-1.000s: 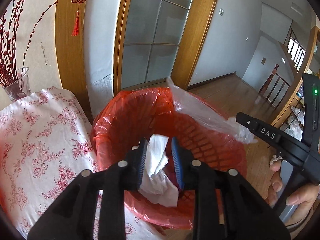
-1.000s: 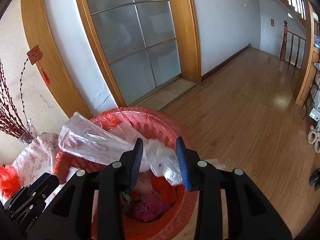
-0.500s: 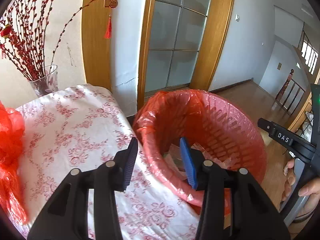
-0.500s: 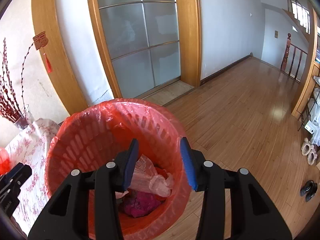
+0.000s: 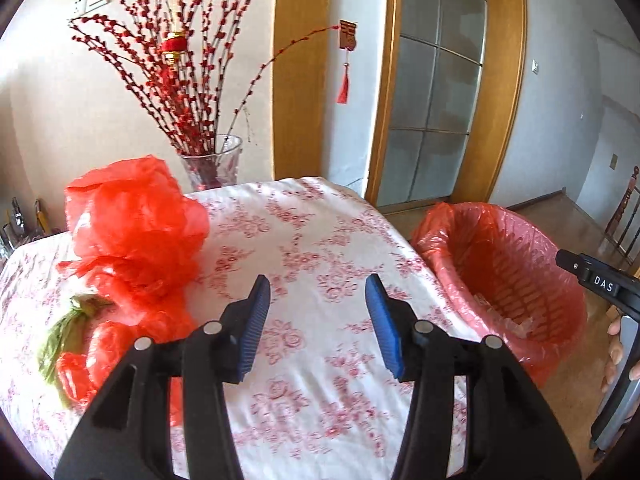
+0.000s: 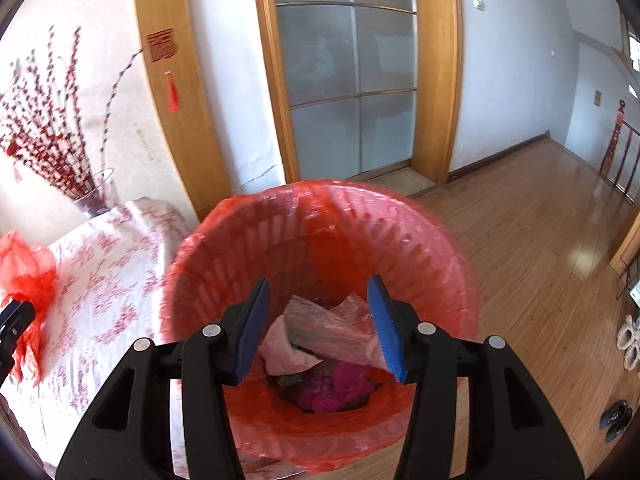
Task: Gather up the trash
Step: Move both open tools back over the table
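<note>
Two blue pads of the left tongs point(image 5: 318, 320) are standing wide apart with nothing between them, hovering over the counter point(image 5: 320, 240) and its flowered cloth. Left of these tongs a crumpled red plastic bag point(image 5: 136, 224) is lying on the cloth, with a green leafy scrap point(image 5: 64, 336) at its near edge. Beyond the bag a glass vase point(image 5: 212, 168) is holding red-budded branches. Right of the tongs, off the counter's edge, the red-lined trash basket point(image 5: 500, 276) is sitting on the floor, with pale scraps showing inside.

From the right wrist, the right tongs point(image 6: 319, 320) are gaping too, gripping nothing, directly above the trash basket point(image 6: 320, 220). Below the pads, crumpled clear plastic point(image 6: 332, 332) is lying on magenta waste point(image 6: 340, 390) at the bottom.
</note>
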Demonstrator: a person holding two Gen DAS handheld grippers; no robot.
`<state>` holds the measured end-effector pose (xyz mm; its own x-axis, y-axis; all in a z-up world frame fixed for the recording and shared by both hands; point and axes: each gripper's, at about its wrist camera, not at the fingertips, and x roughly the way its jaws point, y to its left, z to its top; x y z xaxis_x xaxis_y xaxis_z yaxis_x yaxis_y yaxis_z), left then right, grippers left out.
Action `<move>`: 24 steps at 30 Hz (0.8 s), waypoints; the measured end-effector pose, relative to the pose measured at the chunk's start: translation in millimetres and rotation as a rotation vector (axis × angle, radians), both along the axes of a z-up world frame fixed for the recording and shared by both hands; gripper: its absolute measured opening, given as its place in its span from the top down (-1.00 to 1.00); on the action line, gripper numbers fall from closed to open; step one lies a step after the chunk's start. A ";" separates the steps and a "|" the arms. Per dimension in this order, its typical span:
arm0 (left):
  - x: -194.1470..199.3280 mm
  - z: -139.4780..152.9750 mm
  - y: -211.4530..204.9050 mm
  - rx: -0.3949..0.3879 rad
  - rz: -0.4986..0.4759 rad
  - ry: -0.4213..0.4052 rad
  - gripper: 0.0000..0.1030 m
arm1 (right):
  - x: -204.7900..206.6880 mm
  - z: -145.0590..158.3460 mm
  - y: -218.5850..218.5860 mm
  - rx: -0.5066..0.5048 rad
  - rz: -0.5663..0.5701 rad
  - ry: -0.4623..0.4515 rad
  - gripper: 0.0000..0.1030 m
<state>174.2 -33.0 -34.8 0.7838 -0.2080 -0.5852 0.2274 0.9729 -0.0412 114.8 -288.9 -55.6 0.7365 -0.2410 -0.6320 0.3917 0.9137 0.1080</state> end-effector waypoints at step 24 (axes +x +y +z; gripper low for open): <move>-24.1 -6.8 223.0 0.065 0.458 -0.013 -0.01 | 69.8 -19.0 291.1 0.047 0.680 0.063 0.00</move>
<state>150.1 190.0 -41.6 0.7937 0.1989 -0.5749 -0.2268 0.9737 0.0237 184.6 2.2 -74.6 0.6755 0.2911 -0.6775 -0.2610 0.9537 0.1495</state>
